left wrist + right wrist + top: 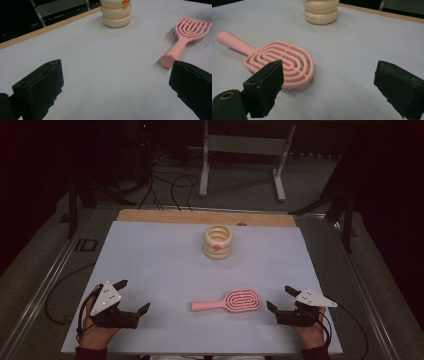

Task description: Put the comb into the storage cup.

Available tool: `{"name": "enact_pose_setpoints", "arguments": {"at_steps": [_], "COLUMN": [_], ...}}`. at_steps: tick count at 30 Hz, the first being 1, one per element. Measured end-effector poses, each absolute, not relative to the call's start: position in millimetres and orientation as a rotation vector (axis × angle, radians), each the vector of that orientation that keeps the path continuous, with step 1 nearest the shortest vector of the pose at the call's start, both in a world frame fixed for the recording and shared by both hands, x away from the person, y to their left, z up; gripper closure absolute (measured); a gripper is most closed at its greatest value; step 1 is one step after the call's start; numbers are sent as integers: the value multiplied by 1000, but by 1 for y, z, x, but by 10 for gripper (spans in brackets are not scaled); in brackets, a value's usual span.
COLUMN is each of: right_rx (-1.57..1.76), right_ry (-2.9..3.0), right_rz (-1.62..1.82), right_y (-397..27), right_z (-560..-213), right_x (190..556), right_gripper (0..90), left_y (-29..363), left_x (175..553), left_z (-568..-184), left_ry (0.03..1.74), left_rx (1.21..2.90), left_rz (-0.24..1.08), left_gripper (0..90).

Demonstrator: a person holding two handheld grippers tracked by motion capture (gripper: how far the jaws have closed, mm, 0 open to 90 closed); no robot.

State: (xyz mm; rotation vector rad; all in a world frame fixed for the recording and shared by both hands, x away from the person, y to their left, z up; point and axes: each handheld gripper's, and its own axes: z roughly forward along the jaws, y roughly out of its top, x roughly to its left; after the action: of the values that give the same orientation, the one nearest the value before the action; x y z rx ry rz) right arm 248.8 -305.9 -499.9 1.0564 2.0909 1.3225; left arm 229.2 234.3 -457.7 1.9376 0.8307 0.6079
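Left gripper (134, 295): jaws spread wide, nothing between them; rests at about 7 o'clock on the sheet, held in the person's left hand (95, 332).
Right gripper (280, 298): jaws spread wide, nothing held; at about 5 o'clock on the sheet, in the person's right hand (311, 332).
Pink hairbrush (231, 301): lies flat, bristles down, at about 6 o'clock, between the two grippers; handle points toward 9 o'clock, head toward 3 o'clock.
Brush vs right gripper: head lies just beside the nearer jaw tip, apart from it.
Brush vs left gripper: handle end near, not touching.
Cream ribbed container (218, 242): upright at 12 o'clock, well apart from the brush, orange mark on its side.
Surface: pale sheet (150, 260) over a wooden table edge (165, 216).
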Motion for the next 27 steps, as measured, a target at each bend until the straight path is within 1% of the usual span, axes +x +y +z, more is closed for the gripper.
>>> {"name": "enact_pose_setpoints", "arguments": {"at_steps": [5,8,9,12,15,19,23,25,27], "right_rx": [1044,1022,1011,1000,982,936,874,846,824], "right_ry": [2126,2153,2159,2182,2214,2270,2317,2333,2353], "right_rz": [1327,1322,1314,1317,1302,1317,1303,1299,1297], "right_y": [-301,-296,-295,-290,-286,-282,-277,-275,-273], "right_z": [-500,-500,-500,-500,-501,-501,-501,-501,-501], "right_x": [248,247,246,245,244,243,240,239,238], "right_gripper": [96,156,189,358,499,650,824,896,900], "left_y": [233,232,232,233,233,233,233,233,233], "left_x": [229,229,229,228,228,228,228,228,228], "left_z": [-457,-457,-457,-457,-457,-457,-457,-457,-457], "left_ry": [823,822,821,819,820,821,819,817,815], "left_rx": [1938,1940,1940,1939,1935,1933,1935,1935,1932], "left_rz": [608,607,607,609,610,609,609,609,609], "left_gripper": [1,1,1,1,1,1,1,1,1]}}
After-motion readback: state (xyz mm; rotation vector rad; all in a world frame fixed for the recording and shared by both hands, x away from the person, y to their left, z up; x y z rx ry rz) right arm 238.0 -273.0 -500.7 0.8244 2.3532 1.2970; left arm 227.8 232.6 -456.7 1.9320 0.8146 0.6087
